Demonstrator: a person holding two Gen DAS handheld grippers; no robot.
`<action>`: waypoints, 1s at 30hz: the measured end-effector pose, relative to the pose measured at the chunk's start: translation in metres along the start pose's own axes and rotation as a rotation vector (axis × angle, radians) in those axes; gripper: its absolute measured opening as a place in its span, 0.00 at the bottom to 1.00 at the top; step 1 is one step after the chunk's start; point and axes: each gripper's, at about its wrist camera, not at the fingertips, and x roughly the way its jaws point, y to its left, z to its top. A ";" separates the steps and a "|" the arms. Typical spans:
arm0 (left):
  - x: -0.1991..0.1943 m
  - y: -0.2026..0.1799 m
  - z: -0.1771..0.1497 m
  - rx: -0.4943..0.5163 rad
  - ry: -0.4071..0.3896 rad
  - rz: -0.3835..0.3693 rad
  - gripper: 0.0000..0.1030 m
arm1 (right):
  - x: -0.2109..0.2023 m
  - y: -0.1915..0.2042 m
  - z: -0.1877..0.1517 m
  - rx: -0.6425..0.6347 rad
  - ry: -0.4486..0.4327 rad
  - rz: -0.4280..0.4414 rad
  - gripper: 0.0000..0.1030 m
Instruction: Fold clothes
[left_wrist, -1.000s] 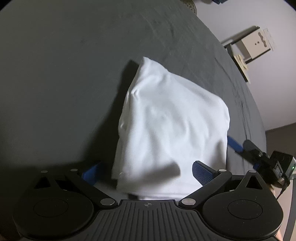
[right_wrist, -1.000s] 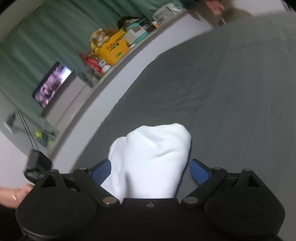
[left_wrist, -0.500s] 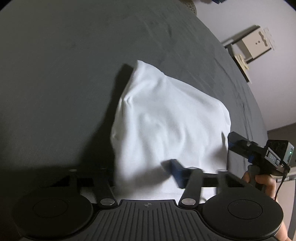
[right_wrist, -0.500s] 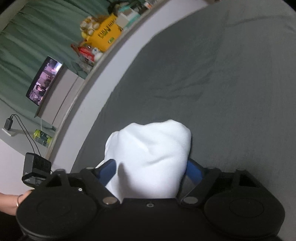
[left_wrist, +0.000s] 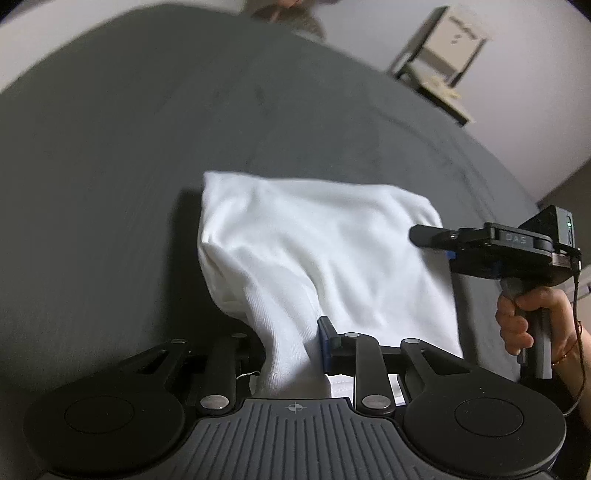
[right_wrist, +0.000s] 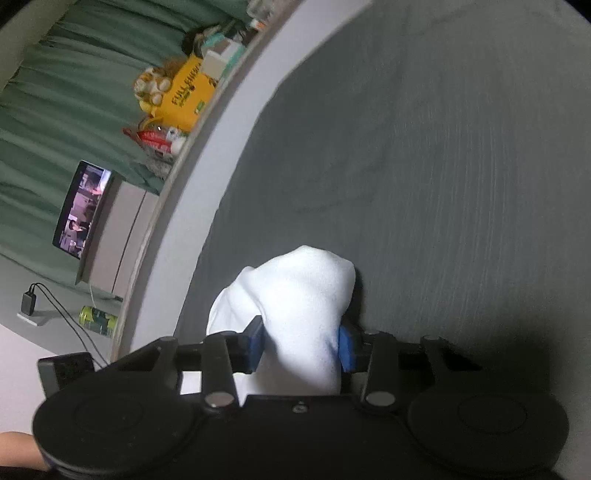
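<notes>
A folded white garment (left_wrist: 325, 251) lies on a dark grey bed (left_wrist: 129, 147). My left gripper (left_wrist: 291, 350) is shut on the near edge of the garment, which bunches between the blue pads. My right gripper (right_wrist: 301, 349) is shut on another bunched part of the white garment (right_wrist: 299, 295). In the left wrist view the right gripper (left_wrist: 495, 247) shows at the garment's right side, held by a hand.
A white side table (left_wrist: 447, 44) stands past the bed's far right edge. In the right wrist view a white ledge (right_wrist: 207, 155) runs along the bed, with a yellow bag (right_wrist: 184, 92), a screen (right_wrist: 81, 210), a green can (right_wrist: 99, 321) and green curtains.
Both grippers went from open around the garment to shut on it. The garment's near edge is now bunched and lifted slightly, and both views have swung.
</notes>
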 end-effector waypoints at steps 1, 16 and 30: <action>0.000 -0.005 0.006 0.015 -0.020 -0.010 0.25 | -0.008 -0.001 0.005 -0.014 -0.026 -0.017 0.36; 0.109 -0.151 0.131 0.272 -0.205 -0.128 0.25 | -0.128 -0.042 0.095 -0.177 -0.413 -0.322 0.36; 0.160 -0.134 0.135 0.140 -0.176 -0.059 0.82 | -0.121 -0.116 0.102 -0.013 -0.442 -0.466 0.56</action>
